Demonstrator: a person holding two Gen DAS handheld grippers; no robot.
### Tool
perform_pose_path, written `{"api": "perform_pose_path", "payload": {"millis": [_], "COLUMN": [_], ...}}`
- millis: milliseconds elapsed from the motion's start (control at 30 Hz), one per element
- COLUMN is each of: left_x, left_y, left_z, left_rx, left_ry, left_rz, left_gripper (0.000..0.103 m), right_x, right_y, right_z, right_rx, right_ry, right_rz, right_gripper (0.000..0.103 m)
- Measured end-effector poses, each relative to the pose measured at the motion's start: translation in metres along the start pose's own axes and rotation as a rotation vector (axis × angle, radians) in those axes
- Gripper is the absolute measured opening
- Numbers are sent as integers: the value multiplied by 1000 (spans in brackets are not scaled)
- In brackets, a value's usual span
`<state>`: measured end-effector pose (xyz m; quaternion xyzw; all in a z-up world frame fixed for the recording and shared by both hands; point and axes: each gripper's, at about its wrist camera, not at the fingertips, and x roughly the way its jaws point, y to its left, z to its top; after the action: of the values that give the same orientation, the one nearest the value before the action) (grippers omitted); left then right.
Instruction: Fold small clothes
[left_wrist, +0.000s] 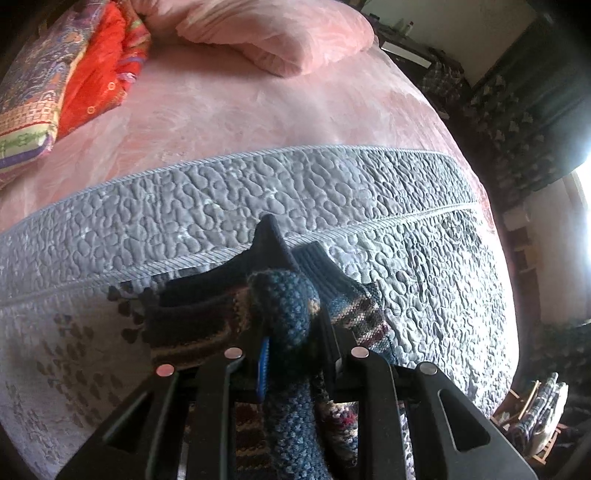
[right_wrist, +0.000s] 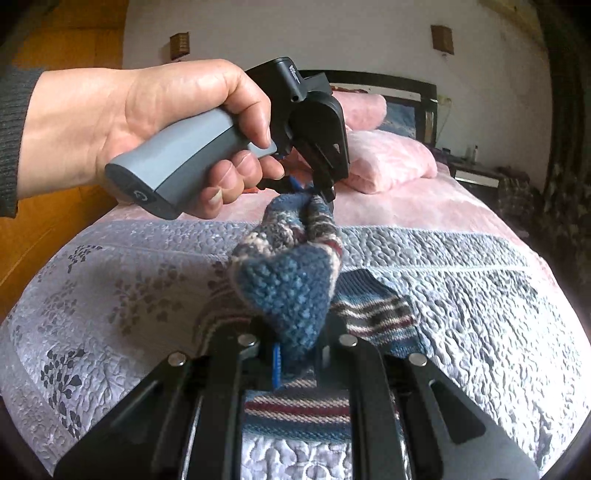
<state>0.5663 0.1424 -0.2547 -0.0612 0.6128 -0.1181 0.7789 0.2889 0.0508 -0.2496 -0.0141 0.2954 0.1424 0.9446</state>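
A knitted striped sock with blue ends (right_wrist: 288, 288) hangs bunched above the bed, stretched between both grippers. My right gripper (right_wrist: 299, 343) is shut on its blue toe end. My left gripper (right_wrist: 325, 188), held by a hand (right_wrist: 147, 110), is shut on the other end. In the left wrist view that blue knit end (left_wrist: 284, 299) fills the space between the left gripper (left_wrist: 291, 332) fingers. A second striped sock (right_wrist: 373, 310) with a dark ribbed cuff (left_wrist: 317, 266) lies flat on the quilt below.
A grey quilted cover (left_wrist: 295, 184) spans the near bed, with a pink blanket (left_wrist: 221, 103) beyond. Pink pillows (left_wrist: 280, 33) lie at the head, and a red patterned folded cloth (left_wrist: 92, 74) at the left. A dark headboard (right_wrist: 388, 79) stands behind.
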Motion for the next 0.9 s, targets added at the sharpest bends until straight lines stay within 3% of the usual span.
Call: {"api": "perform_pose_path", "payload": {"millis": [900], "left_x": [92], "left_y": [-91], "left_z": [-7], "left_rx": [69], "left_ry": [22], "left_rz": [50], "left_gripper": [22], "right_x": [17], "right_y": [-93], "right_z": [-56], "right_rx": [147], "right_ry": [109], "right_rz": [-41], "right_gripper": [11]}}
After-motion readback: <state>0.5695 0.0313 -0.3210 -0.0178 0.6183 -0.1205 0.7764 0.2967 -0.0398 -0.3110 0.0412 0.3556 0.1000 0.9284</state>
